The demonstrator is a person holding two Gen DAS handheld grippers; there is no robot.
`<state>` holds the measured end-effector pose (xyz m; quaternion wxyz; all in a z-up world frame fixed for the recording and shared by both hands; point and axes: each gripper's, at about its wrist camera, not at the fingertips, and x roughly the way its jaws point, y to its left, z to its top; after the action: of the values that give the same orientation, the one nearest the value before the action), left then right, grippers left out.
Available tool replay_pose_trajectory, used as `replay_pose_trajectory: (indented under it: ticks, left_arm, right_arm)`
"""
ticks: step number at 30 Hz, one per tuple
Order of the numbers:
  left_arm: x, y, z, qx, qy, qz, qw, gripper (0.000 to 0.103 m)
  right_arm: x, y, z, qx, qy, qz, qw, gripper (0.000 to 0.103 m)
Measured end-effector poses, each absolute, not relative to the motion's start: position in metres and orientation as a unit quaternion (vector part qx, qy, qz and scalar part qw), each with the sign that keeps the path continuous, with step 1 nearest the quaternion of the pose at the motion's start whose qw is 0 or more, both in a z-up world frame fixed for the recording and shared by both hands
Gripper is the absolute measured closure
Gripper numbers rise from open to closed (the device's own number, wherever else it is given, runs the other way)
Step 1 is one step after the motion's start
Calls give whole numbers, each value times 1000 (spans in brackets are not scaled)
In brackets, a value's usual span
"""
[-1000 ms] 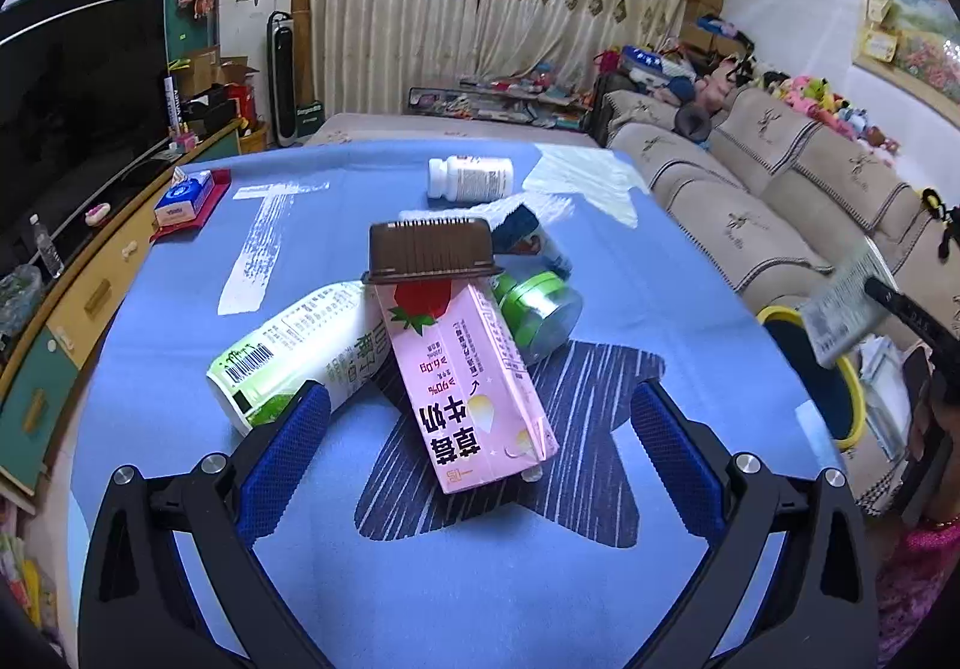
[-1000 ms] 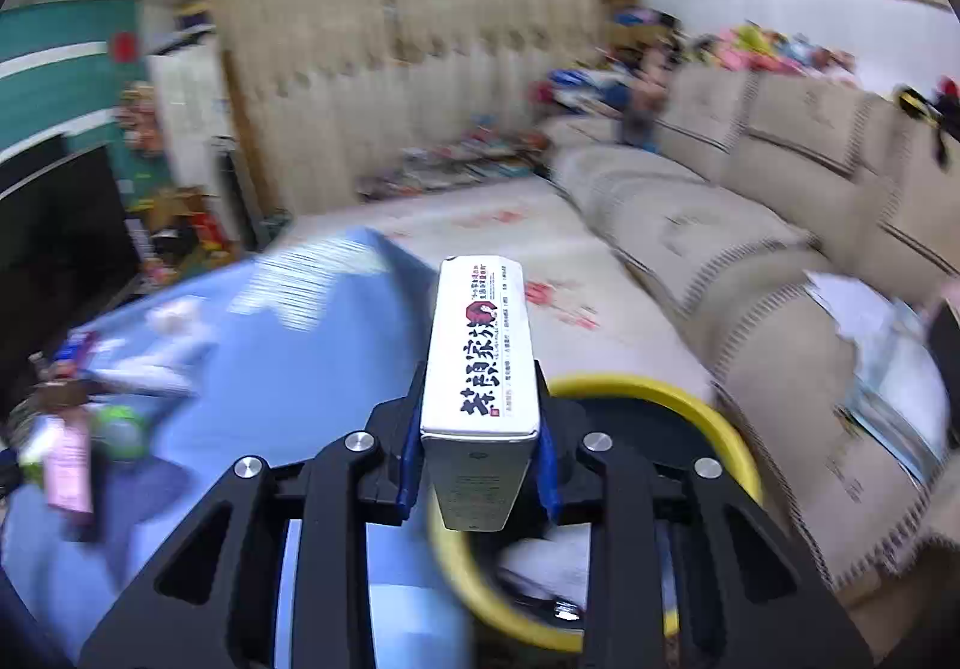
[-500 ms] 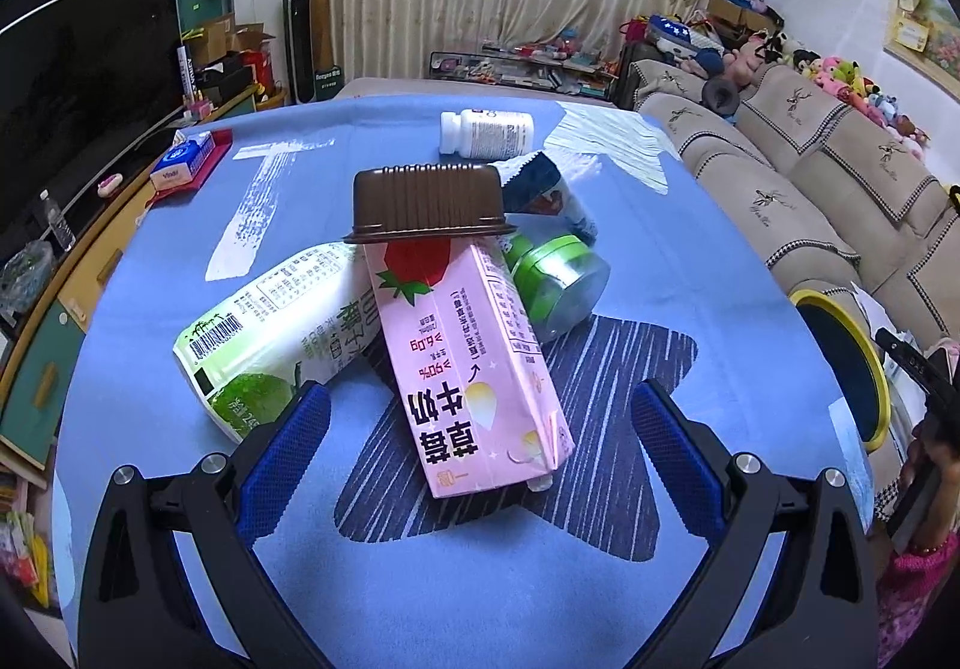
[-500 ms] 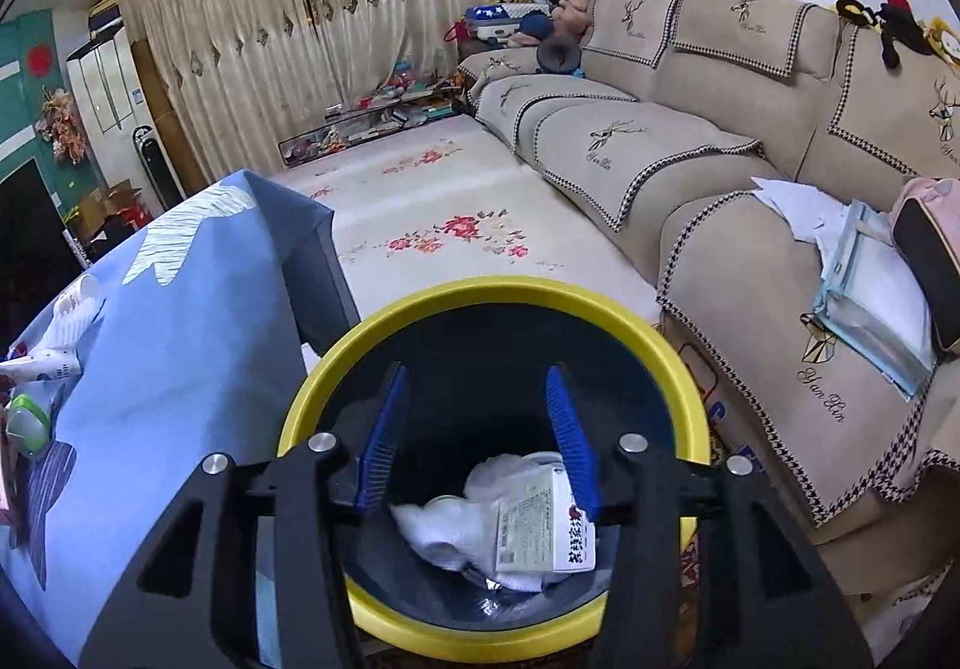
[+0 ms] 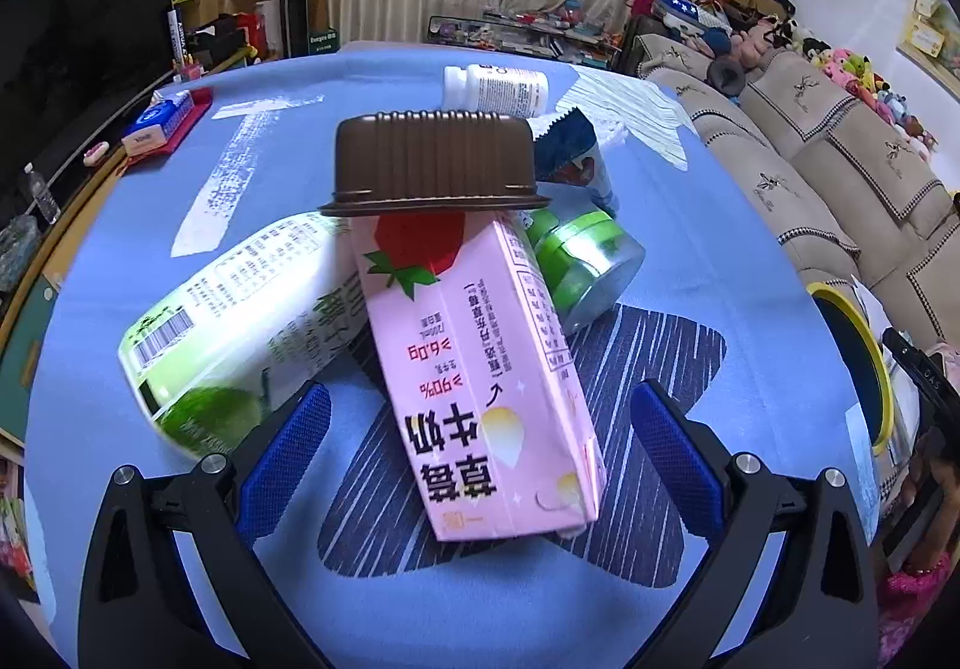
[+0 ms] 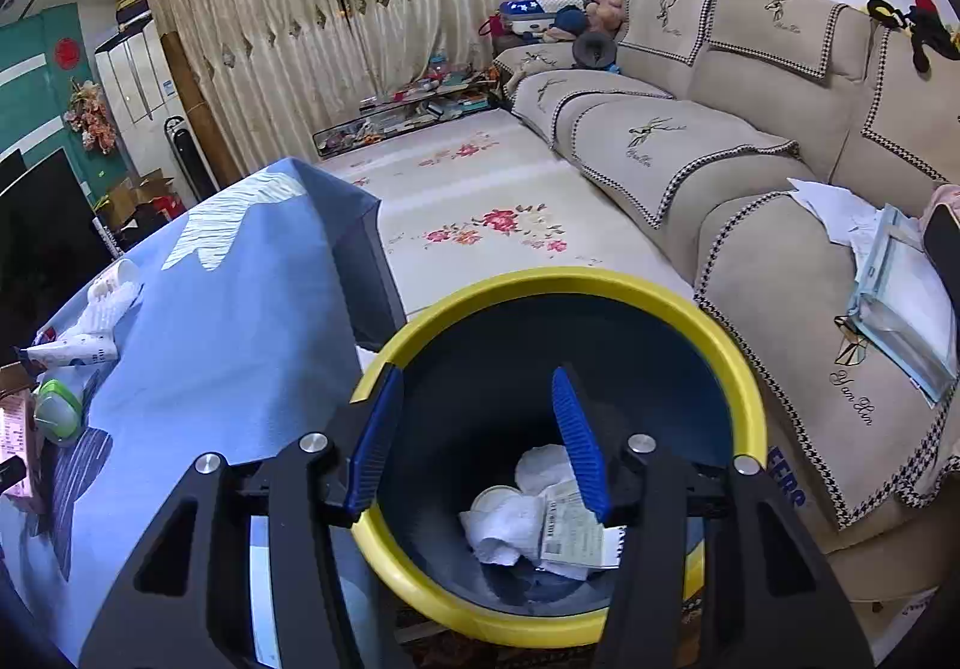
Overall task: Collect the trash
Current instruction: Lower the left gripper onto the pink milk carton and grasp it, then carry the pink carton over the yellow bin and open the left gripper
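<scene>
Pink milk carton [image 5: 480, 381] lies between wide-open, empty left gripper [image 5: 480, 447]. Right gripper [image 6: 477, 435] spread, empty, angled down over yellow-rimmed bin [image 6: 600, 282].

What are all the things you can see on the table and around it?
milk carton: 1, pink, lying between the left claw's fingers
green carton: 1, white-green, left of it
tray: 1, brown, upside down on the pile
jar: 1, green-lidded, right of pile
snack bag: 1, blue, behind
pill bottle: 1, white, far side
bin: 1, yellow-rimmed, beside table, holding paper
sofa: 1, beige
left claw: open
right claw: open, over bin
</scene>
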<state>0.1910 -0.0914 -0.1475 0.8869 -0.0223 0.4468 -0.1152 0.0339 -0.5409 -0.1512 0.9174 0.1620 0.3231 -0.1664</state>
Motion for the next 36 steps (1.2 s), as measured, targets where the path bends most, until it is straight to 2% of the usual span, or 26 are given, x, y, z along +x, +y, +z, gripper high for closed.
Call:
replay_pose_trajectory:
  ticks: [4,7,9,10,20,30,36]
  left_arm:
    - [195,-91,-149,-22,445,-115,888,9]
    - [200,-90,-149,-27,447,-111,887,23]
    - [201,-90,-150,-34,450,-115,885,40]
    - [202,-89,-151,-38,452,-119,883,46]
    - [185,-95,-141,17,484,-144,863,48]
    - [125,-100,-130,101,526,-211,818,48]
    - [100,-98,-100,88,490,-241,833,48]
  right_arm:
    - [37,-537,-152,162,327,-159,917,53]
    - [38,-535,-152,162,328,-155,918,53]
    - [38,-533,-152,162,328,-153,918,53]
    - [38,-532,-151,162,327,-152,918,53]
    - [41,-526,-151,162,331,-140,919,53]
    - [40,-523,-152,166,330,-129,920,53]
    - [33,-524,-146,170,321,-129,923,53]
